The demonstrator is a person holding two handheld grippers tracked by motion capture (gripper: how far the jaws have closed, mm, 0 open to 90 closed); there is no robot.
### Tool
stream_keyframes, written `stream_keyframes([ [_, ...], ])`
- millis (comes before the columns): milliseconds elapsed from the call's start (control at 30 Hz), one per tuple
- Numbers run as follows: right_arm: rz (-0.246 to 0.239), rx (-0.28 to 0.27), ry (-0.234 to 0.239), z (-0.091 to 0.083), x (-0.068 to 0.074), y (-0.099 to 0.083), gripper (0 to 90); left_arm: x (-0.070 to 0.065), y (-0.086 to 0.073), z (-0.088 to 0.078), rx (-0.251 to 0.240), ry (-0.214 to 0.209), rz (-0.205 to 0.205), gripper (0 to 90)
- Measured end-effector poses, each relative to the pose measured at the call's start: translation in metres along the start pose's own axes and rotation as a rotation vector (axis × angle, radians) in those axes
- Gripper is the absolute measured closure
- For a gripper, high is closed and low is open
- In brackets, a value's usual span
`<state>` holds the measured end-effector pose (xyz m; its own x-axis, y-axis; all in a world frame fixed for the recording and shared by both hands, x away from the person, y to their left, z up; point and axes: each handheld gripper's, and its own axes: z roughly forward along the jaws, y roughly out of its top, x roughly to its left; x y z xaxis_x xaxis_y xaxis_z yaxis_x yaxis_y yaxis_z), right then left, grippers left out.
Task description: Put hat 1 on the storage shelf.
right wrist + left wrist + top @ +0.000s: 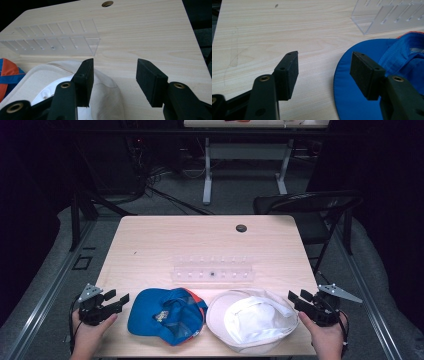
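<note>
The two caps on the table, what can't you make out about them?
- Blue cap: the pale patch inside it is too small and blurred in the high view; the left gripper view's edge cuts the cap off.
- White cap: its outer front faces down; the right gripper partly covers it.

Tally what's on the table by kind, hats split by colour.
Blue cap: 1
White cap: 1
Clear acrylic slotted rack: 1
Total: 3 things on the table. Both caps lie upside down, side by side at the near edge; the rack sits behind them.
</note>
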<state>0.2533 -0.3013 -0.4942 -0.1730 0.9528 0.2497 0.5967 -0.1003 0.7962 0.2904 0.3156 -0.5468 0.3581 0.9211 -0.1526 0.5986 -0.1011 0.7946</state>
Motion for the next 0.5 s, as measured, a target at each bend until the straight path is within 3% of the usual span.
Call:
stream_keyframes([
  [100,0.004,0.025,0.014,-0.002,0.004,0.0,48.5,0.0,0.0,-0.001,-0.011,-0.004,-0.012,41.5],
  [200,0.025,0.118,0.0,-0.002,0.009,-0.001,49.0,-0.001,-0.001,-0.004,-0.021,-0.016,-0.021,44.3],
  [300,0.028,0.136,0.012,-0.003,0.011,-0.001,48.4,-0.001,-0.001,-0.004,-0.019,-0.019,-0.024,44.8],
  [500,0.016,0.152,-0.043,-0.009,0.017,-0.005,45.7,-0.004,-0.002,-0.003,-0.007,-0.015,-0.015,44.8],
])
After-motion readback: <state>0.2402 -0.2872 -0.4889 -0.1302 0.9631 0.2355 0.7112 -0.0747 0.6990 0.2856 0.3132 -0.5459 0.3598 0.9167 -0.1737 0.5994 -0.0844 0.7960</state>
